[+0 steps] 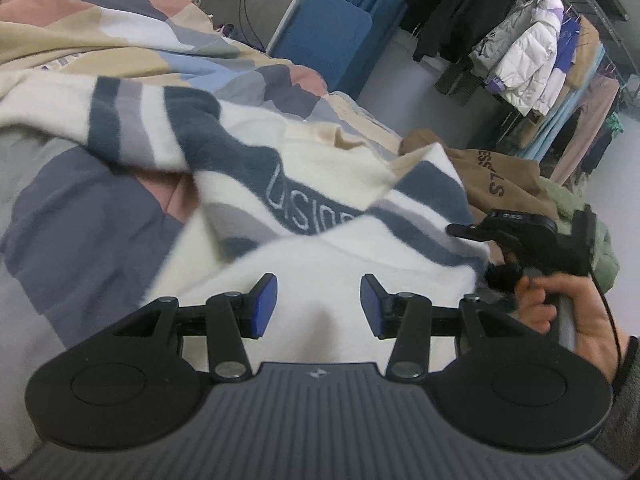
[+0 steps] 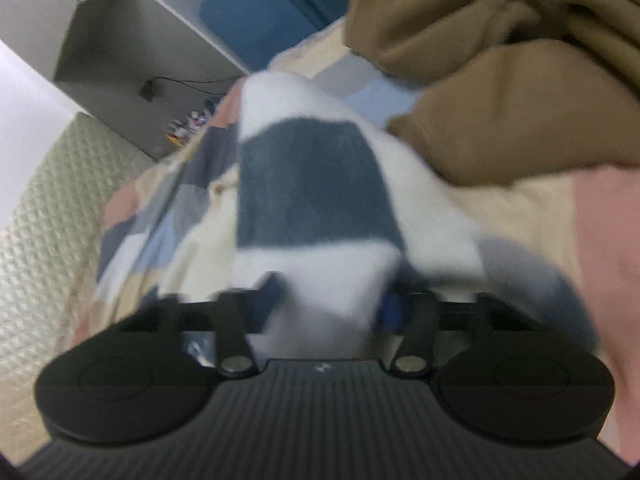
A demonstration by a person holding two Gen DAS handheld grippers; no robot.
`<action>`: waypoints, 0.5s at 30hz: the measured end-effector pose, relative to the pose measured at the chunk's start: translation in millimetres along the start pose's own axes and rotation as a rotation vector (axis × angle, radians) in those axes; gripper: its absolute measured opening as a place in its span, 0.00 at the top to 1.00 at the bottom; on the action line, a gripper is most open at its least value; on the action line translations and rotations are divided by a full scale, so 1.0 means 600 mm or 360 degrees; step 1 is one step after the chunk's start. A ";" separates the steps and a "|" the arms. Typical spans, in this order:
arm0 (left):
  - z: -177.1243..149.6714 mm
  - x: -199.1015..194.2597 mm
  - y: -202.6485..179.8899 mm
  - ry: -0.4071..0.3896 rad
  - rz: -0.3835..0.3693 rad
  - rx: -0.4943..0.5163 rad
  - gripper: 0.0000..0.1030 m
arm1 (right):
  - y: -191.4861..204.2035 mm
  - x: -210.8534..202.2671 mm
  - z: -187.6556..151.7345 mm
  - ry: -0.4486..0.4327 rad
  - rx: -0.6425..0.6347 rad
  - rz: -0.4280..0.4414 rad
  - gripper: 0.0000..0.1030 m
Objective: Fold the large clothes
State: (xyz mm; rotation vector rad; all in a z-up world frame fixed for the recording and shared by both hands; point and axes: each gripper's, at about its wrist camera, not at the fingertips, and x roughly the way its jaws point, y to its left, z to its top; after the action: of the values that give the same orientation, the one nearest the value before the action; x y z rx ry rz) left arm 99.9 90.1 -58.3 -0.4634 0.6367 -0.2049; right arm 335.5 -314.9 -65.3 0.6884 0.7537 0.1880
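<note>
- Nearest your left lens: the left gripper (image 1: pixel 319 306), blue pads spread, nothing between them; white fleece of the striped sweater (image 1: pixel 256 184) lies just under and ahead of the fingers.
- Sweater location: rumpled on the patchwork bedspread (image 1: pixel 132 36), its lettered navy band running diagonally away from the left fingers toward the far right.
- Right gripper (image 2: pixel 332 300): view blurred, but a white fold of the sweater (image 2: pixel 308 184) fills the gap and the jaws look closed on it; judged a pinch.
- In the left view, your right hand (image 1: pixel 568 312) sits at the sweater's right edge, just beside the tan garment (image 1: pixel 500 184).
- Key relation: the right side has cloth gripped, the left does not. The loose near edge lies straight ahead of the left fingers, so a short forward-down reach seems all you need.
- Risk, judged: thick fleece may bunch, and the pinch may catch more than one layer.
</note>
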 end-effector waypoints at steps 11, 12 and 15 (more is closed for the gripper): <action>-0.011 0.042 -0.021 0.0048 -0.0168 0.0047 0.50 | -0.075 -0.047 0.082 -0.0415 0.0048 -0.0056 0.85; -0.014 0.047 -0.025 0.0057 -0.0174 0.0067 0.50 | -0.094 -0.039 0.082 -0.0391 0.0076 -0.0069 0.86; -0.020 0.056 -0.033 0.0087 -0.0165 0.0126 0.50 | -0.107 -0.023 0.075 -0.0365 0.0051 -0.0076 0.88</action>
State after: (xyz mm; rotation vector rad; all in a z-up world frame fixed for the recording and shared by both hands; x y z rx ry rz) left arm 117.9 57.5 -75.1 -0.4160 0.6564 -0.3410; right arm 351.1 -392.7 -74.7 0.7082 0.5536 0.0522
